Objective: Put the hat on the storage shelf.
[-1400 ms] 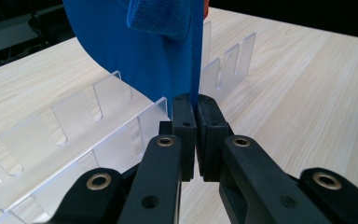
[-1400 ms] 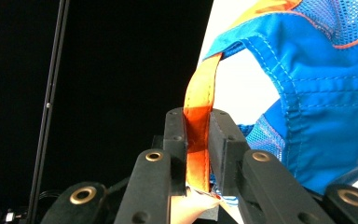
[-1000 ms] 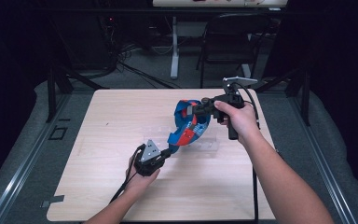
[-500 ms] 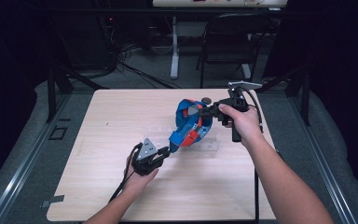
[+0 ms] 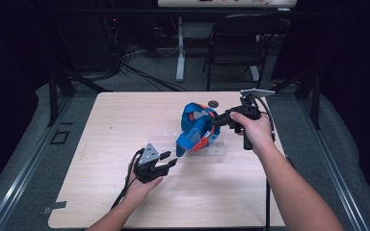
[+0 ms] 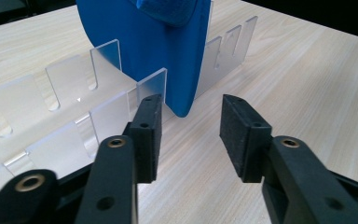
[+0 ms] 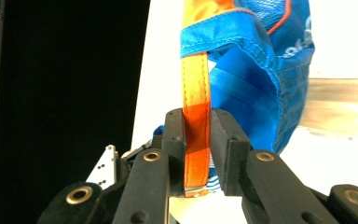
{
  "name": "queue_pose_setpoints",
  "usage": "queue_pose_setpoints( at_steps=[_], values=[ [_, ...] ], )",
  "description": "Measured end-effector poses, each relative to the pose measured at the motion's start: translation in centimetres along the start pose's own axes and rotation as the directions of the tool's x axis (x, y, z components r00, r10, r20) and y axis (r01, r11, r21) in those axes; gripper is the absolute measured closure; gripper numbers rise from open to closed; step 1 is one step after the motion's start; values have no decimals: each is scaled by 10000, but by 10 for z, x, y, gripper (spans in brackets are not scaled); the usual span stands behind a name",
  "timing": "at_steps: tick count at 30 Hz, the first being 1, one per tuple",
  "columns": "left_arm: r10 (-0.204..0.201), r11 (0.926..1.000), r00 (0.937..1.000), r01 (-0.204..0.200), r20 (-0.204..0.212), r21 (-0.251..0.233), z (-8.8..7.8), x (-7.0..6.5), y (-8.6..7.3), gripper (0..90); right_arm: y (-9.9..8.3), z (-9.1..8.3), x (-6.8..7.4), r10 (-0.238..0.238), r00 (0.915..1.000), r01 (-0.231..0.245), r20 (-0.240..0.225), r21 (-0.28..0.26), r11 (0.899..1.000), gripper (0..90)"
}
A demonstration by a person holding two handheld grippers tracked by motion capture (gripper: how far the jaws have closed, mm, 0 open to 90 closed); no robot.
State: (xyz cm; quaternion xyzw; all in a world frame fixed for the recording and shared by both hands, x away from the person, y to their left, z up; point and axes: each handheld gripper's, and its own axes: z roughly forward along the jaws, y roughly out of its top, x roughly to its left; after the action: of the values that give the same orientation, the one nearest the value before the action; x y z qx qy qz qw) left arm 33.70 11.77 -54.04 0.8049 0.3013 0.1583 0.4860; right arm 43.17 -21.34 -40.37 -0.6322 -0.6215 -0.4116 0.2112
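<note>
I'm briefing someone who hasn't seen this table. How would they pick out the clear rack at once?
Start at the wooden table and find the blue cap held up by the right gripper on its orange strap. The clear rack lies flat under the cap's brim, ahead of the open left gripper. It alone is see-through, with notched upright tabs.

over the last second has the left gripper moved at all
Yes. The left gripper has slid back toward the table's near edge and a little left, away from the blue cap; its fingers are open.
</note>
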Motion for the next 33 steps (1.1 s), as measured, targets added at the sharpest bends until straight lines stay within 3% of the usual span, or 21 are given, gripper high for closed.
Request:
queue_pose_setpoints(
  at_steps=[5, 12, 21, 30, 33],
  values=[
    [-194, 9998, 9998, 193, 101, 70, -4, 2, -1, 547, -1, -2, -4, 30, 9999, -28, 130, -183, 9998, 745],
    [-437, 9987, 9989, 442, -175, 265, -4, 7, -4, 522, -4, -5, -6, -11, 9996, 17, 279, -218, 9998, 741],
    [-539, 9980, 9983, 546, -210, 314, -4, 8, -5, 514, -7, -6, -4, -212, 9980, 233, 594, -359, 9991, 693],
    [-602, 9977, 9978, 610, -292, 298, -5, 11, -5, 504, -17, -6, -1, -809, 9918, 861, 991, -496, 9951, 619],
    [-623, 9976, 9975, 632, -320, 280, -5, 11, -6, 504, -21, -7, -2, -1187, 9849, 1279, 1258, -672, 9895, 606]
  ],
)
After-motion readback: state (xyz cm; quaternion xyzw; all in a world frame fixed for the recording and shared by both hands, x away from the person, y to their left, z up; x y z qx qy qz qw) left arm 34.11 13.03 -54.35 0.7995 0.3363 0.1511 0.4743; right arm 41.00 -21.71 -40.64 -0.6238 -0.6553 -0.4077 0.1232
